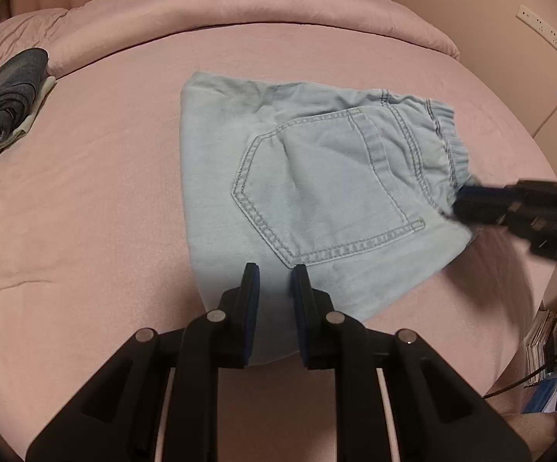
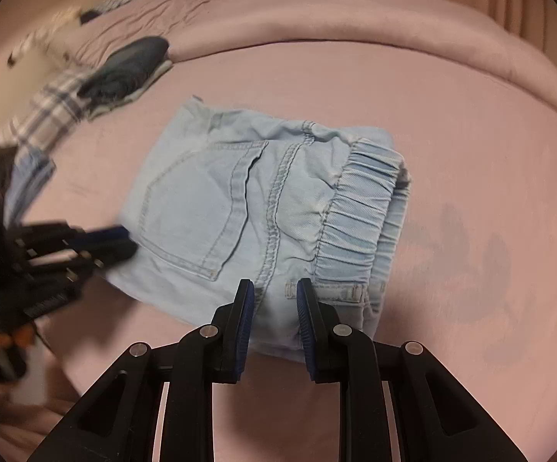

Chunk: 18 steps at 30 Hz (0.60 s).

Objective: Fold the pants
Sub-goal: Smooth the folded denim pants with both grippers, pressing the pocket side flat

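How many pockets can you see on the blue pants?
1. The stitched back pocket is on top of the folded light blue denim pants lying on the pink bed sheet, beside the elastic waistband. More may be hidden underneath.

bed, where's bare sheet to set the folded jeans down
Bare pink sheet lies between the folded jeans and the dark folded clothes, and also beyond the elastic waistband. It is crowded along the rolled duvet near those clothes.
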Each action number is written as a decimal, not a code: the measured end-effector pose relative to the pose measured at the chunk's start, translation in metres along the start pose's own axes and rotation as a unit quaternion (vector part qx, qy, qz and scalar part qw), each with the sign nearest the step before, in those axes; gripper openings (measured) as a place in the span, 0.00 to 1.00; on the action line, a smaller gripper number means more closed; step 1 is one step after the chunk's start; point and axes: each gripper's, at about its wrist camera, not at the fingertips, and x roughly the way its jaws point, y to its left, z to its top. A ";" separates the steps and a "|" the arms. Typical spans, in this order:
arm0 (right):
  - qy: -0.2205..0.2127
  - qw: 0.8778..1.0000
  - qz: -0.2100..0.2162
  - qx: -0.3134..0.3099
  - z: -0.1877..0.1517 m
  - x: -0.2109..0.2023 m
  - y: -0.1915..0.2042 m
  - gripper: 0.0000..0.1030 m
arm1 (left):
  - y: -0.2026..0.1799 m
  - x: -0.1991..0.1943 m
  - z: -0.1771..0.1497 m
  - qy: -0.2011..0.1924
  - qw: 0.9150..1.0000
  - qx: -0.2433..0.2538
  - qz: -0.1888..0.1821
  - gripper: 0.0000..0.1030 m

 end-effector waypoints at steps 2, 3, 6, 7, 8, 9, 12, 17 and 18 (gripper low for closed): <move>-0.026 1.000 0.003 0.007 0.004 -0.010 0.000 0.27 | -0.003 0.000 0.000 0.002 1.000 0.003 0.005 0.16; -0.037 0.999 -0.011 0.005 0.008 -0.012 -0.001 0.32 | -0.004 0.001 0.001 0.002 1.000 0.004 0.007 0.17; -0.048 0.998 -0.050 0.013 0.015 -0.007 -0.010 0.34 | -0.007 0.000 0.001 0.003 1.000 0.009 0.014 0.17; -0.045 0.997 -0.054 0.022 0.016 -0.002 -0.016 0.34 | -0.008 0.000 0.001 0.003 1.000 0.010 0.016 0.17; -0.035 0.997 -0.063 0.028 0.015 0.005 -0.020 0.34 | -0.008 0.000 0.001 0.004 1.000 0.011 0.017 0.17; -0.015 0.997 -0.074 0.033 0.012 0.015 -0.025 0.35 | -0.008 0.000 0.002 0.004 1.000 0.010 0.017 0.17; -0.015 0.997 -0.054 0.056 0.005 0.024 -0.033 0.41 | -0.007 0.000 -0.001 0.004 1.000 0.013 0.018 0.17; -0.039 0.997 -0.056 0.043 0.004 0.002 -0.020 0.41 | -0.009 0.001 -0.001 0.005 1.000 0.015 0.021 0.17; -0.046 0.997 -0.053 0.033 0.003 -0.003 -0.016 0.41 | -0.009 0.001 -0.001 0.005 1.000 0.015 0.022 0.17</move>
